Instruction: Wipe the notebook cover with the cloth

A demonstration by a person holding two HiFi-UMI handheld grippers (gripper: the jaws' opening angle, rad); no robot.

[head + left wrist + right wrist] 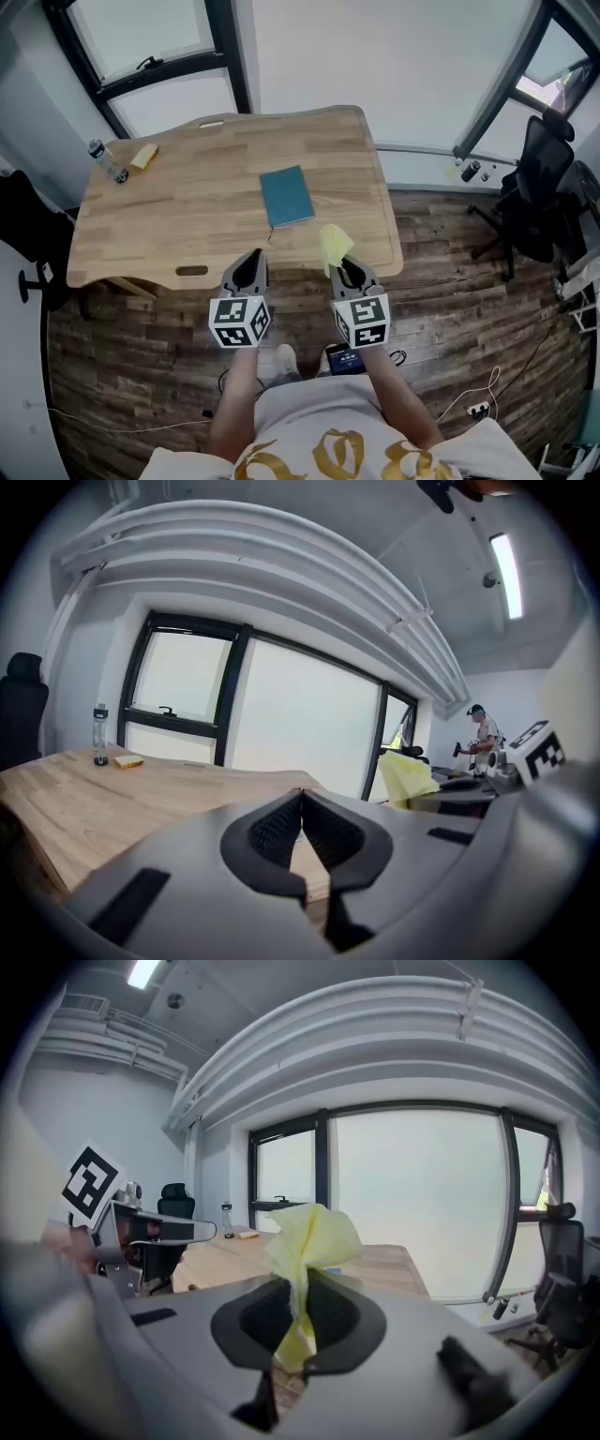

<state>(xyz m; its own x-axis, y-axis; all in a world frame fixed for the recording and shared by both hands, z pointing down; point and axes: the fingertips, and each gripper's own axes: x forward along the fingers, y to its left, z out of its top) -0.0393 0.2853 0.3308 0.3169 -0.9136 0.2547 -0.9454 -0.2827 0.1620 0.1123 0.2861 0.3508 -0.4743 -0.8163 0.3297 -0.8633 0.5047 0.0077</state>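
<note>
A teal notebook [286,196] lies flat near the middle of the wooden table [187,216]. My right gripper [345,265] hovers at the table's front edge, shut on a yellow cloth [335,244] that sticks up from its jaws; the right gripper view shows the cloth [310,1237] pinched between the pads. My left gripper [251,263] is beside it, also at the front edge, shut with nothing in it [300,803]. Both sit short of the notebook, apart from it. The cloth [405,778] also shows at the right of the left gripper view.
A water bottle [108,161] and a small yellow block [143,157] stand at the table's far left corner. A black office chair [539,187] is at the right, another dark chair [28,234] at the left. Cables [483,398] lie on the wood floor.
</note>
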